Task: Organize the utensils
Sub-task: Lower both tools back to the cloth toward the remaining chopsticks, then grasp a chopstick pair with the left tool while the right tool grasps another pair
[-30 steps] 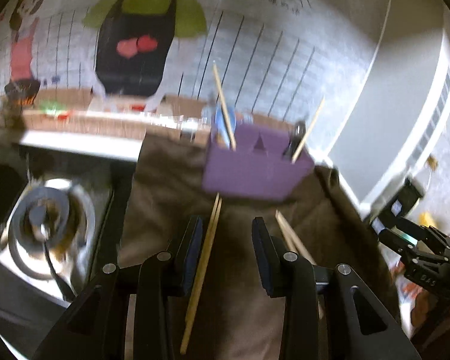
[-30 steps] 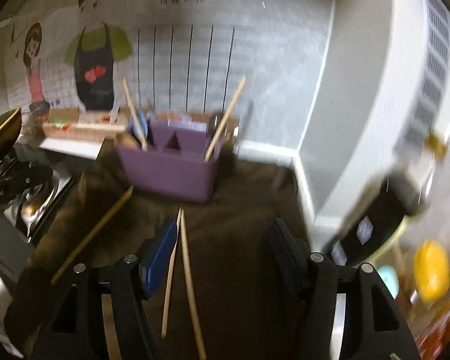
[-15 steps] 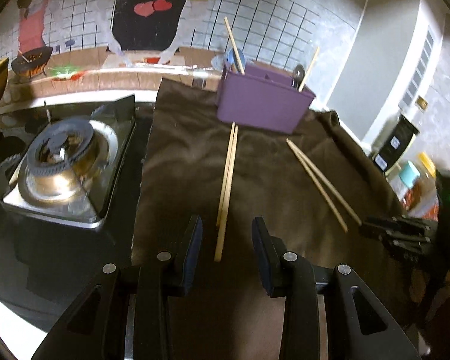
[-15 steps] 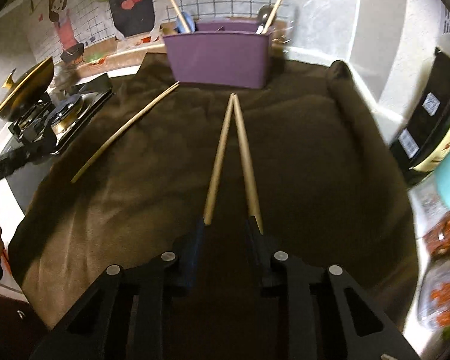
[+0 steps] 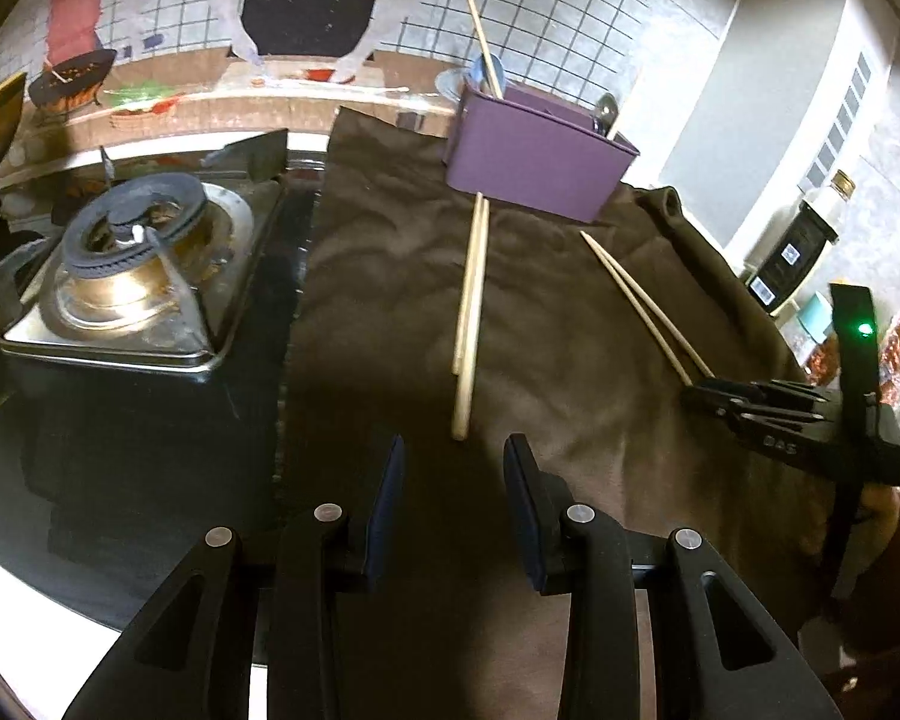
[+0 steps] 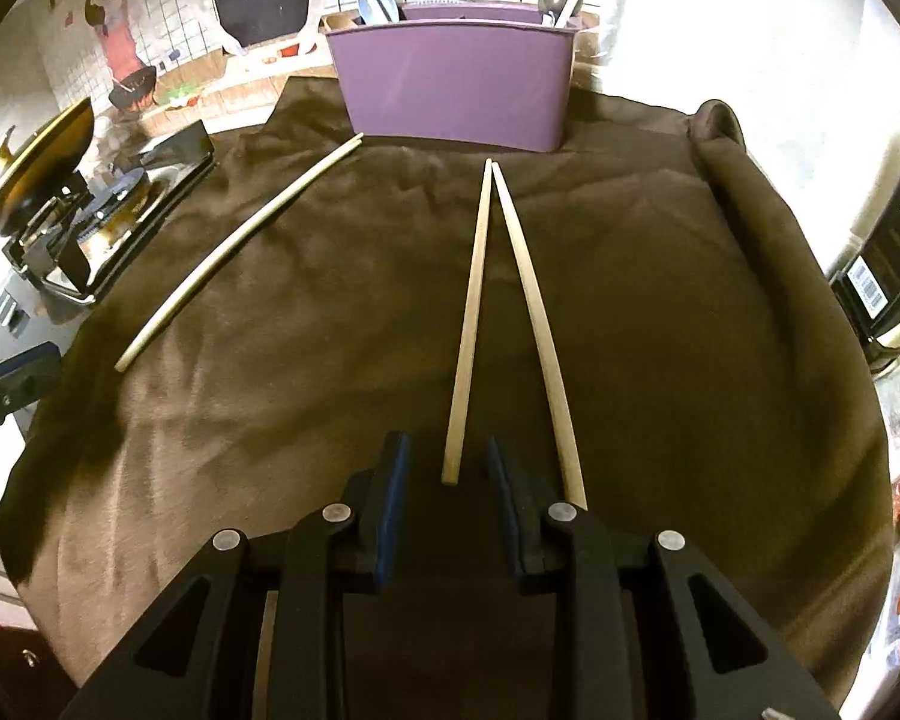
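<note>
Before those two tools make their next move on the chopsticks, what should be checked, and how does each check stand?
1. Right tool lined up: its jaws have just been closing, with the inner chopstick end between them, not yet pinched. Ok.
2. Partner chopstick also inside those jaws: it runs outside one finger. Not ok.
3. Left tool open, with the chopstick pair just ahead. Ok.
4. Purple holder upright on the brown cloth. Ok.
5. Free room in the holder's compartments. Cannot tell.

You've dropped both grippers toward the cloth [image 6: 630, 300]; your right gripper [image 6: 447, 468] has just narrowed its jaws, and one chopstick [image 6: 468, 324] end now sits untouched between them.
</note>
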A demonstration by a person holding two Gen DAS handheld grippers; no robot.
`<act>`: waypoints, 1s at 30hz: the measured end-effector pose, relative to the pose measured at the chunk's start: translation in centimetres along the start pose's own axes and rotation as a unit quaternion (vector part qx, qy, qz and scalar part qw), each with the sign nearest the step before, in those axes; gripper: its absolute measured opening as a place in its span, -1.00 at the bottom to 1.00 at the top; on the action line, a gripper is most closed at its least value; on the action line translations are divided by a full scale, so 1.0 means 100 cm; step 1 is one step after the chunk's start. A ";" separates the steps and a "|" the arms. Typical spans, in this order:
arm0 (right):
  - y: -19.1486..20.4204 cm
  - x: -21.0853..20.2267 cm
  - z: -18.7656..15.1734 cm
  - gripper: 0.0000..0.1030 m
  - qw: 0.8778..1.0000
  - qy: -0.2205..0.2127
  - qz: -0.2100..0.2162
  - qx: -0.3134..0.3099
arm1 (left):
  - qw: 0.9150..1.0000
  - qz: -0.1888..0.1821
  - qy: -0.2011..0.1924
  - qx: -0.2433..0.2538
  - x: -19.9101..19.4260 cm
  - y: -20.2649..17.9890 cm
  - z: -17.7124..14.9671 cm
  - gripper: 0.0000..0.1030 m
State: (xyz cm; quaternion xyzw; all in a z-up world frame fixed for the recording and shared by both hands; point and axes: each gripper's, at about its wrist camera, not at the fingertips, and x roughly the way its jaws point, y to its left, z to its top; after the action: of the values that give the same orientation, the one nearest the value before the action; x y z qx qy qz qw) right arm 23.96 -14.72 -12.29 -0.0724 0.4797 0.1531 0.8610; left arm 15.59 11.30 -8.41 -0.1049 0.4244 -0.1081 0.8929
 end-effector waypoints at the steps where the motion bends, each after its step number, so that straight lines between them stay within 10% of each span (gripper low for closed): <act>1: 0.001 0.001 0.001 -0.51 1.000 -0.003 -0.003 -0.001 | 1.000 -0.001 0.001 0.001 0.001 -0.003 0.000 -0.31; 5: 0.004 0.003 0.003 -0.89 1.000 -0.005 -0.018 -0.012 | 1.000 0.002 0.004 0.021 0.006 -0.014 0.002 -0.31; 13: -0.009 -0.015 -0.001 -0.91 1.000 -0.021 -0.015 0.009 | 1.000 0.007 0.017 0.010 0.027 -0.017 0.008 -0.31; 21: -0.012 -0.023 -0.004 -0.91 0.999 -0.025 -0.004 0.020 | 0.997 -0.068 0.042 -0.008 0.043 -0.023 0.014 -0.31; 30: -0.016 -0.023 -0.006 -0.91 0.999 -0.025 0.001 0.031 | 0.996 0.084 0.009 -0.002 0.043 0.004 0.031 -0.31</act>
State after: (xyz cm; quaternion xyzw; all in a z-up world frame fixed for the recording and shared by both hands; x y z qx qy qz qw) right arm 22.87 -16.81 -10.67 -0.0413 0.4629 0.1412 0.8741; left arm 20.66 10.77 -9.74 -0.0694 0.4399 -0.0325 0.8948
